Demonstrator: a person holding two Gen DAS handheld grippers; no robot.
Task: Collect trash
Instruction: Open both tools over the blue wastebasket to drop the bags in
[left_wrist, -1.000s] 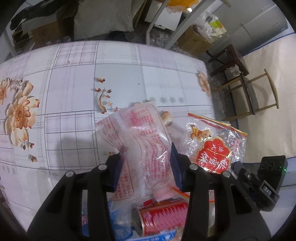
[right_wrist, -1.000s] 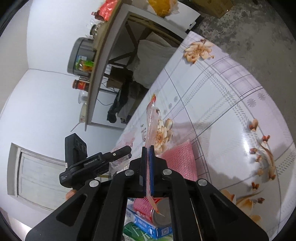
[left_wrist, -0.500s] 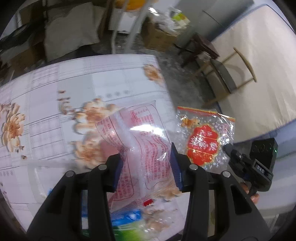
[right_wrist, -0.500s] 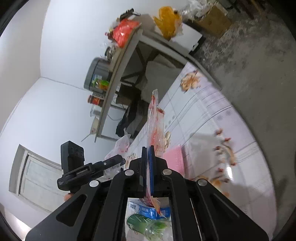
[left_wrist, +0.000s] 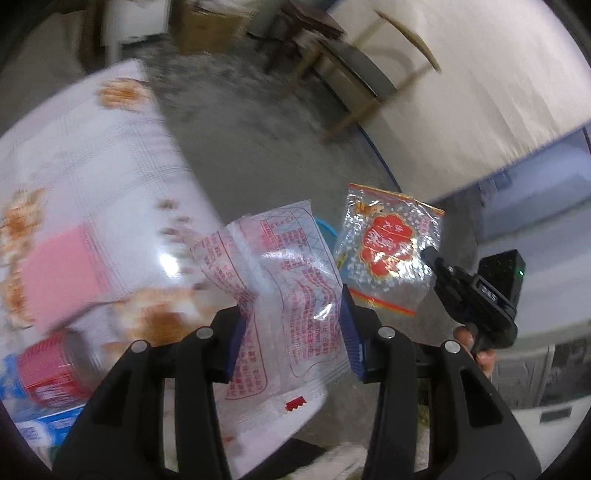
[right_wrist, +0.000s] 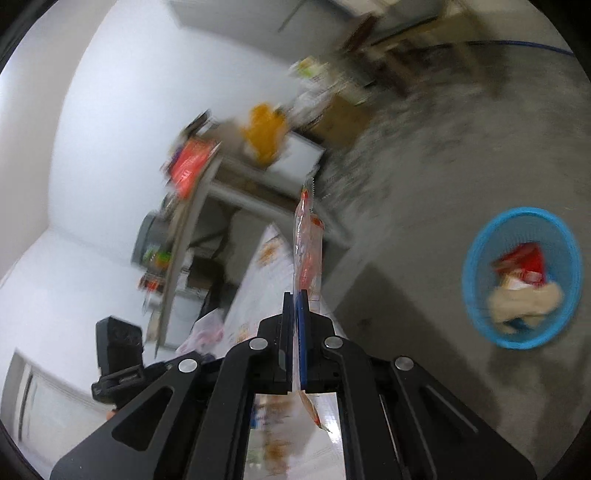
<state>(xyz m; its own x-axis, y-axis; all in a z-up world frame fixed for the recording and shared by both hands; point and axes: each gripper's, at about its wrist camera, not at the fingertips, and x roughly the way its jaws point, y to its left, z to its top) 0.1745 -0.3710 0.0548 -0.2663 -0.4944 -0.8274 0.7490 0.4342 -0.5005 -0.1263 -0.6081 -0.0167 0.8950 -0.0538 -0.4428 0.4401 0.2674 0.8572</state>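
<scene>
Left gripper (left_wrist: 291, 332) pinches my crumpled clear wrapper with red print (left_wrist: 280, 295), right gripper (right_wrist: 295, 332) presses flat on 1 red-and-clear snack bag (right_wrist: 306, 243); round blue mesh basket (right_wrist: 476, 295) sits off right, so releasing mid-swing risks both missing.

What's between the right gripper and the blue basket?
Right wrist view: bare concrete floor between the right gripper, shut on a wrapper, and the blue basket.

I see a clear wrapper (left_wrist: 291, 295) printed red, a red-and-gold bag (left_wrist: 388, 251), and a blue basket (right_wrist: 522, 277).
</scene>
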